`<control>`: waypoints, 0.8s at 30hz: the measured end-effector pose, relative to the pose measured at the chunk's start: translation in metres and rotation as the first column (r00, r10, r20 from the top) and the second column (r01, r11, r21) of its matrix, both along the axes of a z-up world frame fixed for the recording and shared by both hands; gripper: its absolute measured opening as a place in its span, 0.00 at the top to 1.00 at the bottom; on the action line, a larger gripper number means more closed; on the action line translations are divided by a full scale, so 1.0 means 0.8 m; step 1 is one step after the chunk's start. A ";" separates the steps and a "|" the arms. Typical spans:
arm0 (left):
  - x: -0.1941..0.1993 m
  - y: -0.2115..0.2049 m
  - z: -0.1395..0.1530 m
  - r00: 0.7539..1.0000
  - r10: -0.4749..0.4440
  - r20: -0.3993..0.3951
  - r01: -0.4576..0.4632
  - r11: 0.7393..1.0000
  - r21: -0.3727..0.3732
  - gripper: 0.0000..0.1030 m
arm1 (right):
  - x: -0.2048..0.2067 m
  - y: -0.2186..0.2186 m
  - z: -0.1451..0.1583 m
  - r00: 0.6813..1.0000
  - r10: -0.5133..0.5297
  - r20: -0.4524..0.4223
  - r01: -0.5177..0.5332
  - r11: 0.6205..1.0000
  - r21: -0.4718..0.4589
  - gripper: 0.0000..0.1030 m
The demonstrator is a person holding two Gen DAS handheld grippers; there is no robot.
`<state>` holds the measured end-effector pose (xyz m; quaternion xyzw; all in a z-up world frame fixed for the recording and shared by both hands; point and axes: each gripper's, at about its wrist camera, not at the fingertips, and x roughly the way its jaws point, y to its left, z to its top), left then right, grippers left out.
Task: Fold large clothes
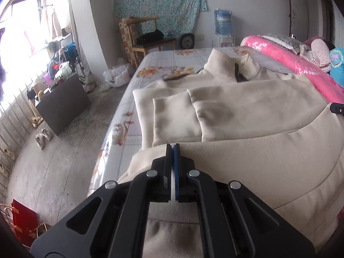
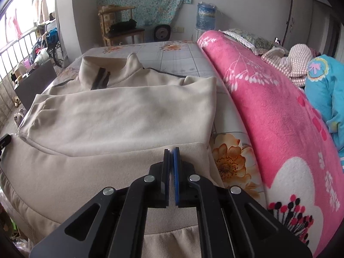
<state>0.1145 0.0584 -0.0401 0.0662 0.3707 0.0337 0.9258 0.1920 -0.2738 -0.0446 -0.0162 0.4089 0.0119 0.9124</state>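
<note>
A large cream zip-neck top (image 1: 247, 107) lies on the flowered bed sheet (image 1: 163, 60), collar at the far end and both sleeves folded across the chest. In the left wrist view my left gripper (image 1: 173, 145) is shut on the near hem at the top's left side, and the fabric drapes below the fingers. In the right wrist view the same top (image 2: 120, 111) fills the middle, and my right gripper (image 2: 171, 150) is shut on the hem near its right corner. The raised hem edge stretches between the two grippers. The other gripper (image 1: 338, 108) shows at the right edge.
A rolled pink blanket (image 2: 279, 118) runs along the bed's right side, with knitwear and a blue cloth (image 2: 322, 81) behind it. Beyond the bed stand a wooden chair (image 1: 148, 40) and a water dispenser (image 1: 223, 23). Left of the bed is bare floor with shoes (image 1: 44, 138) and a dark box (image 1: 62, 105).
</note>
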 end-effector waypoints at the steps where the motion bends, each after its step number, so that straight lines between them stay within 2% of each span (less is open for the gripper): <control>1: 0.006 -0.003 -0.015 1.000 -0.001 -0.031 0.001 1.000 0.028 0.99 | 0.007 -0.002 -0.011 1.000 -0.020 -0.017 0.020 1.000 -0.013 0.98; 2: 0.006 -0.009 -0.026 0.999 -0.002 -0.035 0.005 0.998 0.064 0.98 | 0.011 -0.005 -0.022 0.999 -0.027 -0.033 0.027 1.000 -0.011 0.98; 4: 0.002 -0.021 -0.029 1.000 -0.013 -0.015 0.015 0.990 0.140 0.99 | 0.012 -0.014 -0.028 0.998 -0.037 -0.046 0.040 0.998 0.049 0.98; 5: 0.002 -0.023 -0.029 1.000 -0.012 -0.015 0.014 0.989 0.145 0.99 | 0.011 -0.018 -0.024 0.998 -0.039 -0.046 0.042 0.996 0.075 0.98; 9: 0.006 -0.017 -0.028 1.000 -0.002 -0.023 0.005 0.995 0.104 0.99 | -0.008 -0.036 0.006 0.998 -0.067 0.003 0.066 0.989 0.135 0.91; 11: 0.007 -0.018 -0.028 1.000 -0.004 -0.025 0.007 0.994 0.107 0.99 | -0.027 -0.035 0.030 0.997 -0.050 0.061 0.040 0.987 0.156 0.80; 13: 0.006 -0.017 -0.028 1.000 -0.005 -0.028 0.008 0.995 0.104 0.99 | -0.042 -0.018 0.045 0.997 0.008 0.082 -0.021 0.987 0.162 0.74; 15: 0.007 -0.016 -0.027 0.999 -0.006 -0.033 0.009 0.995 0.099 0.99 | -0.049 0.014 0.045 0.993 0.111 0.051 -0.119 0.974 0.194 0.73; 17: 0.008 -0.016 -0.026 0.999 -0.005 -0.039 0.009 0.995 0.096 0.99 | -0.051 0.060 0.037 0.965 0.262 0.008 -0.256 0.937 0.239 0.73; 20: 0.008 -0.015 -0.026 0.999 -0.007 -0.044 0.011 0.996 0.092 0.99 | -0.058 0.134 0.021 0.882 0.471 -0.017 -0.451 0.855 0.258 0.73; 22: 0.009 -0.014 -0.025 0.999 -0.007 -0.049 0.011 0.997 0.079 0.99 | -0.056 0.175 0.002 0.829 0.555 -0.061 -0.527 0.814 0.244 0.73; 24: 0.010 -0.009 -0.024 0.999 -0.008 -0.054 0.010 0.999 0.047 0.98 | -0.049 0.201 -0.022 0.816 0.564 -0.127 -0.538 0.821 0.190 0.74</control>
